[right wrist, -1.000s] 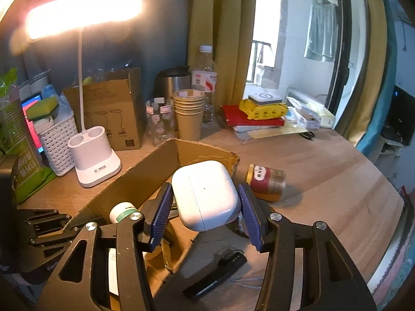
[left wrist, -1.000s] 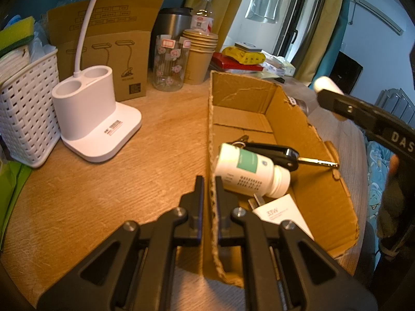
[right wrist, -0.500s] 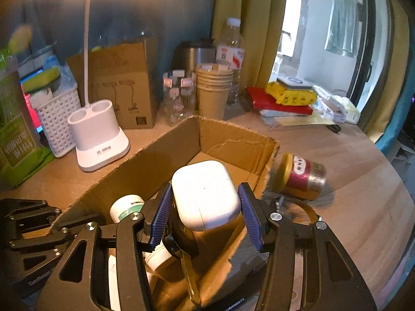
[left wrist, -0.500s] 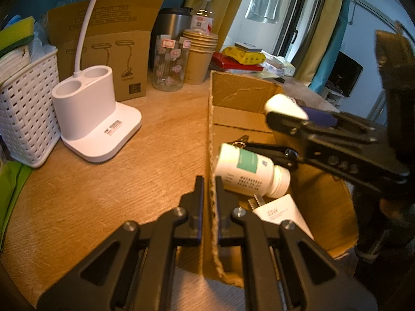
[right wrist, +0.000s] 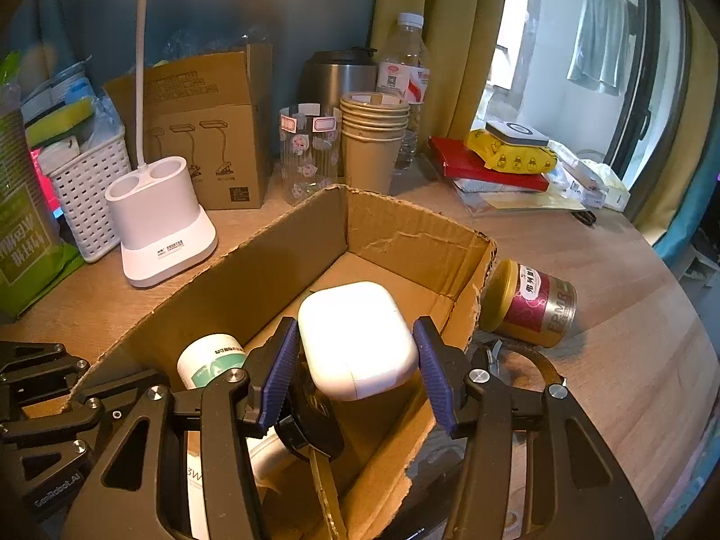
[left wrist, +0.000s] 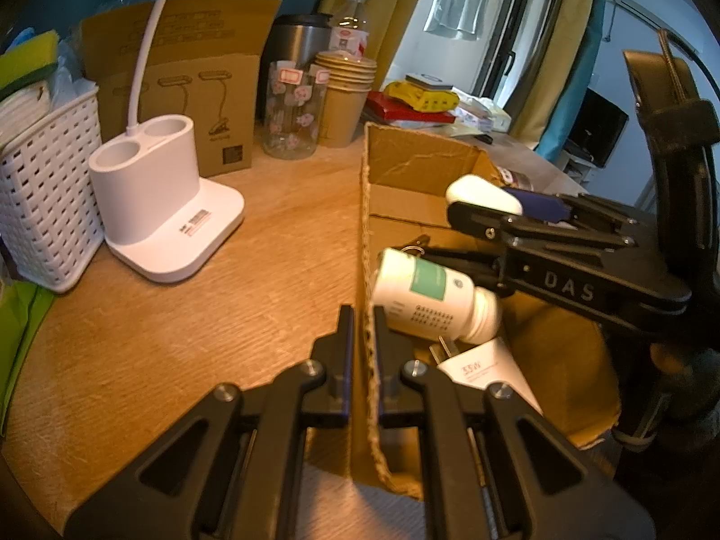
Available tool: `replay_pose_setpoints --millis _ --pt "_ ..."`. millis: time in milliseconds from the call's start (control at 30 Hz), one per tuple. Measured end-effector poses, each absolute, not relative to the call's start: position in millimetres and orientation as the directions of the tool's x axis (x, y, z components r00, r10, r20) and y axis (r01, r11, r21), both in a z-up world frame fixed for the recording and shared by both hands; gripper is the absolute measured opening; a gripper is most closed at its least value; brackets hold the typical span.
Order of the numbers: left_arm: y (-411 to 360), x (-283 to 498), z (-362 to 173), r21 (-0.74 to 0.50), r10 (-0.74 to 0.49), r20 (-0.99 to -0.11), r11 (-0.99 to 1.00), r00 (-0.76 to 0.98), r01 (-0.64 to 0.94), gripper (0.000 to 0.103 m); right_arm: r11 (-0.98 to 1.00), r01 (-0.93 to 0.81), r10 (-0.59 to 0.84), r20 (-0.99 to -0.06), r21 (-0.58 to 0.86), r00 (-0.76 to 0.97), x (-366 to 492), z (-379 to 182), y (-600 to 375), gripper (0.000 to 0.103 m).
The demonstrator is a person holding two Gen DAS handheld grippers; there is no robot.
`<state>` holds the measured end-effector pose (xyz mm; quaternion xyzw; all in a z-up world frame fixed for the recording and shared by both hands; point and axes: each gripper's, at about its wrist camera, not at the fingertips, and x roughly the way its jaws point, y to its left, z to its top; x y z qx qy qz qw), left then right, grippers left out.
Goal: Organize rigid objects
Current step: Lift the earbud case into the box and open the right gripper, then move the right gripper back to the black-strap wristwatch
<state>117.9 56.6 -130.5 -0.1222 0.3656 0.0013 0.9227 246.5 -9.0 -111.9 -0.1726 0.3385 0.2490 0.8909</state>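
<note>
Glossy white rounded plastic earbud case, lower centre, clamped between right gripper pads above open brown cardboard box, not yet released. White pill bottle already inside, perhaps keys too. Gold-and-red tin left outside, right. Left gripper pinched shut on box wall.

box: rough cardboard | earbud case: glossy plastic | table: wood

A box sat on the tabletop, a bottle and charger inside. A tin lay just right of it, a lamp base left, cups behind.
</note>
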Motion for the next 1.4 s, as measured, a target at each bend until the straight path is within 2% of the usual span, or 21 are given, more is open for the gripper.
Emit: replay_pose_setpoints --millis 100,200,400,1100,1400 --pt "55.8 117.9 -130.5 -0.225 -0.088 -0.676 0.97 0.732 -0.092 0.008 0.82 -0.554 0.321 -0.686 -0.143 0.653 245.2 -109.7 -9.9 0.056" --pt "56.1 117.7 -131.2 -0.227 -0.087 -0.676 0.969 0.732 -0.094 0.008 0.823 -0.549 0.324 -0.675 -0.143 0.663 242.8 -106.2 -12.4 0.063" --pt "56.1 117.6 -131.3 -0.227 -0.087 -0.676 0.969 0.732 -0.094 0.008 0.839 -0.527 0.326 -0.65 -0.136 0.686 239.1 -95.3 -20.9 0.066" --pt "56.0 117.6 -131.2 -0.227 -0.087 -0.676 0.969 0.732 -0.095 0.008 0.894 -0.441 0.319 -0.574 -0.082 0.754 218.6 -61.6 -71.0 0.069" --pt "56.0 117.6 -131.2 -0.227 -0.087 -0.676 0.969 0.732 -0.094 0.008 0.917 -0.394 0.286 -0.58 -0.065 0.762 223.3 -64.4 -91.2 0.07"
